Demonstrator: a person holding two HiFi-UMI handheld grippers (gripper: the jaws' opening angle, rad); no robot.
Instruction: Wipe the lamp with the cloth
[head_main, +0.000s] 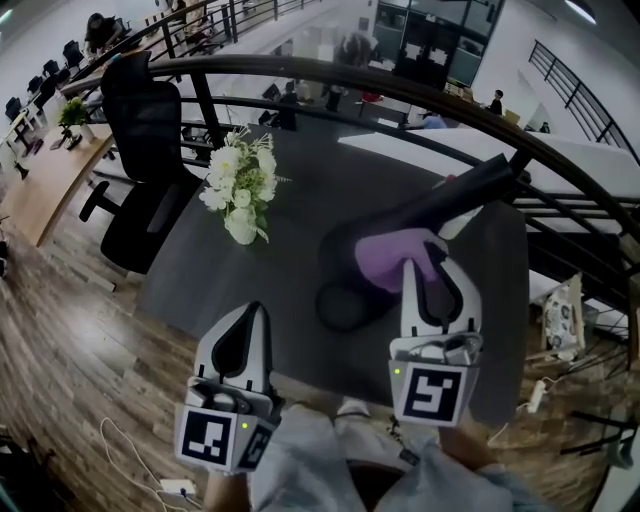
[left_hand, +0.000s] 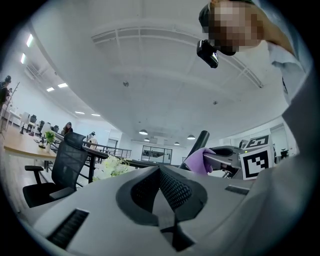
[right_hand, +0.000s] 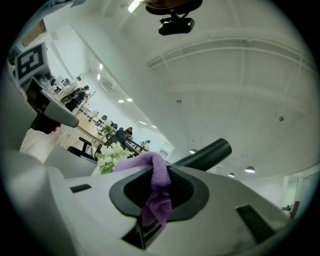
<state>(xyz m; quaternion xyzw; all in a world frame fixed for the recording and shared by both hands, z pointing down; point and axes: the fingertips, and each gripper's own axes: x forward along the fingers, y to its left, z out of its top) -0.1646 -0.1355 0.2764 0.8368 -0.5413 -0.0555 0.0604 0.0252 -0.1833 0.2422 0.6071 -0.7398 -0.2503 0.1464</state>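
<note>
A black lamp (head_main: 440, 205) with a round base (head_main: 345, 305) stands on the dark table (head_main: 240, 275), its long arm slanting up to the right. My right gripper (head_main: 418, 268) is shut on a purple cloth (head_main: 395, 257), and the cloth rests against the lamp's lower arm. In the right gripper view the cloth (right_hand: 156, 187) hangs pinched between the jaws, with the lamp arm (right_hand: 207, 152) just beyond. My left gripper (head_main: 258, 312) hovers near the table's front edge, shut and holding nothing. The left gripper view shows the cloth (left_hand: 200, 161) and the lamp arm (left_hand: 198, 142) to its right.
A white vase of white flowers (head_main: 240, 190) stands on the table left of the lamp. A black office chair (head_main: 145, 150) sits beyond the table's left side. A curved black railing (head_main: 400, 95) runs behind the table. Cables lie on the wooden floor (head_main: 80, 330).
</note>
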